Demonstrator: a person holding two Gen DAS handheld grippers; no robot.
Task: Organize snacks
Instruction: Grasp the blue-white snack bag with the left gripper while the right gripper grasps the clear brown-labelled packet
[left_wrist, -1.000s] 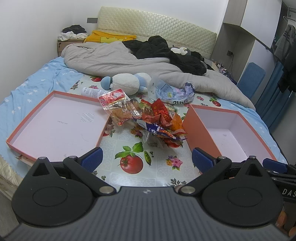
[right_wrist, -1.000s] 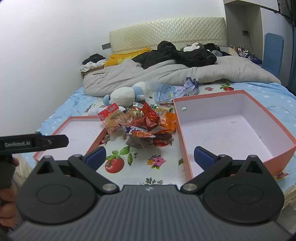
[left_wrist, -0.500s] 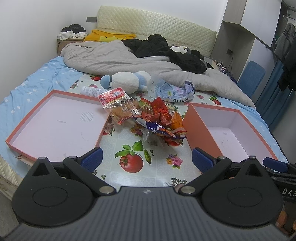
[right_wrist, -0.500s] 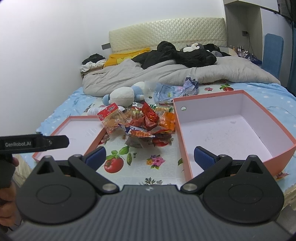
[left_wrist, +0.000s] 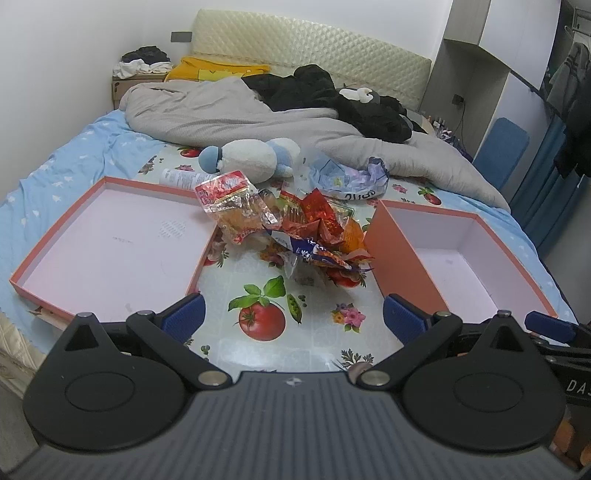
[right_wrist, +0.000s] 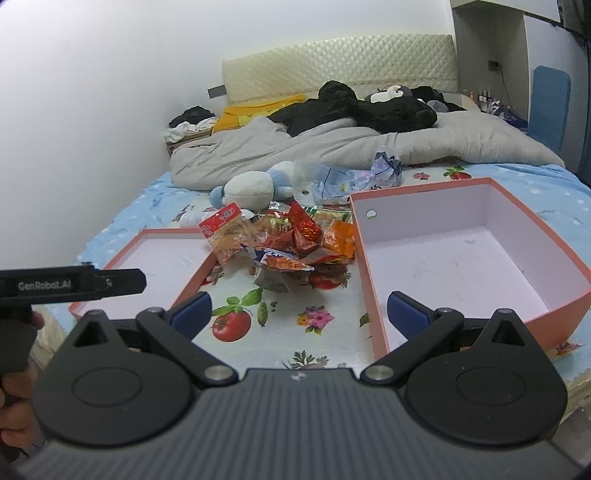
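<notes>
1. I see the snack pile (left_wrist: 306, 232) lying on the fruit-printed cloth (left_wrist: 266, 317) that covers the bed, between the two orange boxes.
2. The shallow box (left_wrist: 110, 240) is to the left of the pile, and its near right corner is close to the snacks. The deep box (left_wrist: 402, 254) stands to the right, and its left wall touches the edge of the pile.
3. One clear bag with a red label (left_wrist: 231, 201) sits on the left top of the pile and leans toward the shallow box.
4. My left gripper (left_wrist: 293, 319) hovers over the cloth in front of the pile, its fingers (left_wrist: 184, 317) wide apart and holding nothing.
5. My right gripper (right_wrist: 299, 312) is also low in front of the pile, fingers (right_wrist: 408, 314) wide apart and empty; the right one is at the near left corner of the deep box.
6. Behind the snacks lie a white and blue plush toy (left_wrist: 251, 160), a crumpled plastic bag (left_wrist: 347, 177) and a grey blanket (left_wrist: 258, 118).
</notes>
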